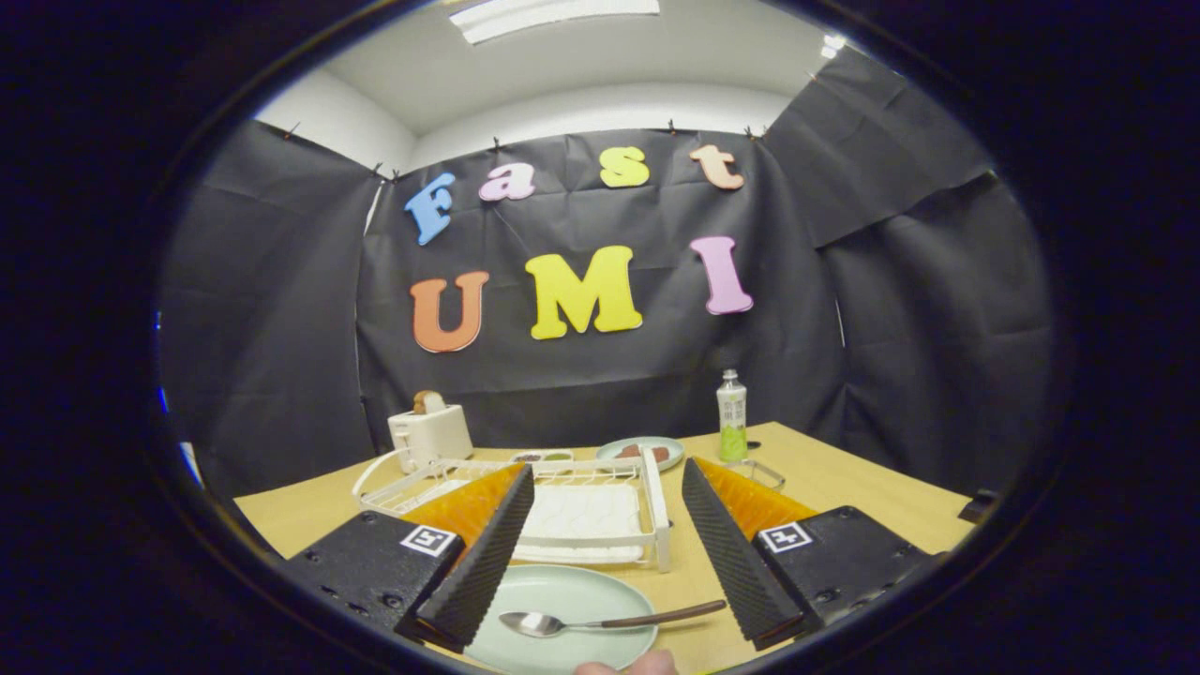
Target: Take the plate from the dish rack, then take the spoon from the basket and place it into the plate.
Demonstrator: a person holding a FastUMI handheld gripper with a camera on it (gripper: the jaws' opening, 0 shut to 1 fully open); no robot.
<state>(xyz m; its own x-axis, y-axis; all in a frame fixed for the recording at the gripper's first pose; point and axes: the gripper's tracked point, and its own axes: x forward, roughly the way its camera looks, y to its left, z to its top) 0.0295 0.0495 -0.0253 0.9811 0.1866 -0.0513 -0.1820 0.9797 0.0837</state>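
**Spoon's on the plate, looks pretty much done**

Nearest thing first: a fingertip or two [626, 664] pokes in at 6 o'clock, right at the near table edge. The gripper [607, 553] has its fingers spread wide and they're holding nothing, just parted with the table showing between them.

Between the fingers, down at their near end, the plate [562, 614] sits flat on the table [844, 487], clear of the rack. The spoon [600, 621] lies across it: bowl resting on the plate, handle running off toward 3 o'clock and sticking out past the rim. So both steps read as finished to me; at most, pull the tool back.

Just beyond the plate, at 12 o'clock from it, is the rack [586, 511], which looks emptied. A small basket [759, 473] peeks out past the right finger at about 1 o'clock.

Further back: a second plate [642, 452] with something dark on it, a bottle [731, 417] at 1 o'clock, a toaster [429, 431] at 11.
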